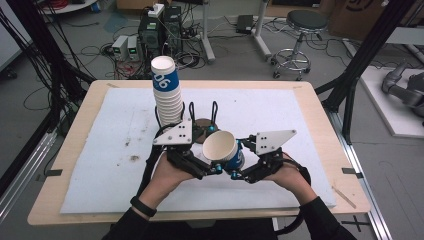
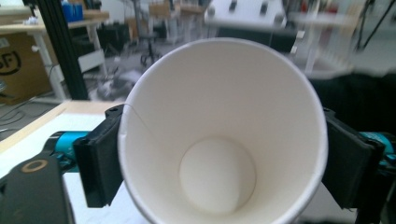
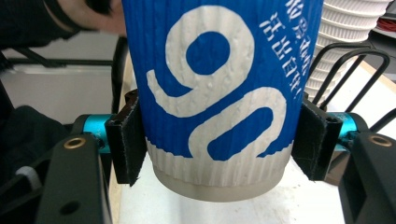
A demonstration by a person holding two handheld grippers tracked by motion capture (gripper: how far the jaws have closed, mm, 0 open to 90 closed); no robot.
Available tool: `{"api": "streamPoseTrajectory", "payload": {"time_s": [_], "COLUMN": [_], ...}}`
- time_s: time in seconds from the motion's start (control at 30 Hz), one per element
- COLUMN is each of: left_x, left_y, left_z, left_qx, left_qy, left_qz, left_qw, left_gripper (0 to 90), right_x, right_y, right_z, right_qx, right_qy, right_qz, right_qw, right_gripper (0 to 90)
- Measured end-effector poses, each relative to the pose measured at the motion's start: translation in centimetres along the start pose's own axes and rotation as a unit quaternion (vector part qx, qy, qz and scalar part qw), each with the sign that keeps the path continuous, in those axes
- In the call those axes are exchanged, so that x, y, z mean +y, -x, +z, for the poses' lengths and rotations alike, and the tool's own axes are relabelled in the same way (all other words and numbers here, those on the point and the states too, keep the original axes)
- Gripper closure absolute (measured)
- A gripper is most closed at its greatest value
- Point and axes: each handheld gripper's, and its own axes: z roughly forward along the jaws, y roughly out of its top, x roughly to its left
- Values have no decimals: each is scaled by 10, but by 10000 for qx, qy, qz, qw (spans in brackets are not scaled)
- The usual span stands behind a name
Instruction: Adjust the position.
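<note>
While your hands sit close together near the front of the table (image 1: 75, 150), both grippers meet on one blue paper cup (image 1: 223, 148), lifted off the white mat and tilted mouth-up toward you. Your right gripper (image 3: 217, 144) is clamped on its ribbed lower wall. Your left gripper (image 2: 219, 158) has its pads against the rim on both sides. Behind them stands the stack of cups (image 1: 166, 90).

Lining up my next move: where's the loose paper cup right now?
High view, centre: the paper cup sits tilted between both tools, just right of the cup stack.
</note>
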Motion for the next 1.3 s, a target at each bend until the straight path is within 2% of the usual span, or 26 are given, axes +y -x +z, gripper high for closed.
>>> {"api": "streamPoseTrajectory", "payload": {"time_s": [0.07, 0.1, 0.13, 0.2, 0.33, 0.57, 0.73, 0.87, 1.03, 1.2, 1.3], "left_x": [-4, -6, -7, -7, -7, -7, -6, -3, 2, 5, 6], "left_y": [-3, -5, -5, -5, -5, -7, -7, -6, -3, -4, -6], "left_z": [0, -1, 0, 0, 1, 2, 3, 2, 1, -2, -3], "left_qx": [-70, -77, -74, -21, 28, -92, -68, -54, 86, 145, 146], "left_qy": [175, 198, 220, 237, 410, 539, 442, 230, -135, -288, -333], "left_qz": [-186, -217, -244, -194, -175, -249, -171, -61, 244, 320, 267], "left_qw": [9996, 9995, 9994, 9995, 9990, 9982, 9989, 9997, 9996, 9990, 9990], "left_gripper": [137, 137, 138, 138, 143, 209, 235, 240, 245, 247, 247], "right_x": [-1, -2, -3, -4, -4, -6, -8, -8, -9, -9, -9], "right_y": [0, 1, 2, 4, 4, 3, 3, 2, 3, 2, 2], "right_z": [1, 1, 0, -1, -3, 3, 5, 5, 5, 6, 6], "right_qx": [-21, -41, -34, -18, 30, 96, 98, 40, 37, 10, 12], "right_qy": [44, 121, 217, 328, 459, 494, 505, 449, 395, 416, 435], "right_qz": [22, 13, 112, 269, 332, 421, 440, 381, 402, 480, 508], "right_qw": [10000, 9999, 9997, 9991, 9984, 9978, 9977, 9983, 9984, 9980, 9978], "right_gripper": [305, 305, 305, 305, 305, 305, 305, 298, 260, 218, 213]}}
